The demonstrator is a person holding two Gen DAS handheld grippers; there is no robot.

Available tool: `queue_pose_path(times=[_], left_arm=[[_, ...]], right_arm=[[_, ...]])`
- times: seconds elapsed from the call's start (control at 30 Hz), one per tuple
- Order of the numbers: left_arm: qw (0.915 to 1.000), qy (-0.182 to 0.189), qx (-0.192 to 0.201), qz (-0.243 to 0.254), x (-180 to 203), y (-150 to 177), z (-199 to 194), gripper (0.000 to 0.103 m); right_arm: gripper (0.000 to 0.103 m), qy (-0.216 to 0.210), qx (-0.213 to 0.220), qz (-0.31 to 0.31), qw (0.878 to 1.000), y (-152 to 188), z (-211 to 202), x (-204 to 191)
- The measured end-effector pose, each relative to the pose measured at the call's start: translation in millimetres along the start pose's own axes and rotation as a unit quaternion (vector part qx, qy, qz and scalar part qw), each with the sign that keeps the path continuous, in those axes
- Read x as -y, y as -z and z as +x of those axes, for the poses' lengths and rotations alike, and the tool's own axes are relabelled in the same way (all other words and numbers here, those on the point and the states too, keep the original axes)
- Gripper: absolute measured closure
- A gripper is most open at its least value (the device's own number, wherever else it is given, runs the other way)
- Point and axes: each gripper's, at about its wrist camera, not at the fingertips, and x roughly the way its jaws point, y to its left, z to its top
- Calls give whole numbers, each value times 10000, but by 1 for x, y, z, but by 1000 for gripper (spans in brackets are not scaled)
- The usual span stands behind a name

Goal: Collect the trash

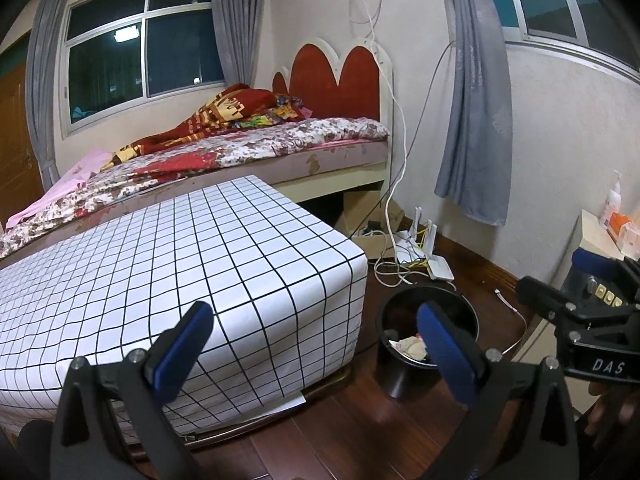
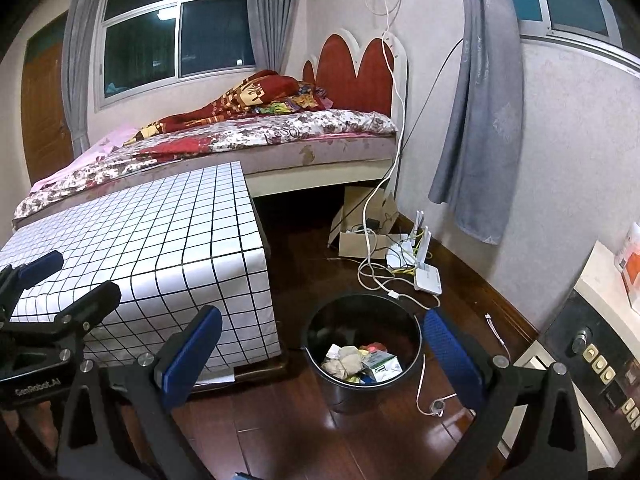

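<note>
Both jaws stand wide apart and hold nothing: the left gripper (image 1: 314,344) hangs over the corner of the checked table (image 1: 168,256), the right gripper (image 2: 322,346) over the dark wood floor (image 2: 320,448). Just beyond the right one, the black bin (image 2: 362,346) sits beside the table's corner, with crumpled paper (image 2: 344,362) and a small green-and-white carton (image 2: 384,364) lying inside. Farther back, a white router (image 2: 426,276) and loose cables (image 2: 372,272) lie near the wall, and behind them stands the bed (image 2: 256,136).

Black bin (image 2: 362,360), white black-gridded table cloth (image 1: 180,264), red headboard (image 2: 352,76), grey curtains (image 2: 476,120), blue-padded tongs (image 2: 320,356).
</note>
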Motion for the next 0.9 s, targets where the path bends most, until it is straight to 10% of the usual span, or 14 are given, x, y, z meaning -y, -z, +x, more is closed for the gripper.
queue_pose_path(times=[0.9], left_arm=[[10000,-36,-37,-23,-5,2,0,1]], right_arm=[[1,-68,57,-13,10000,1,-4,4]])
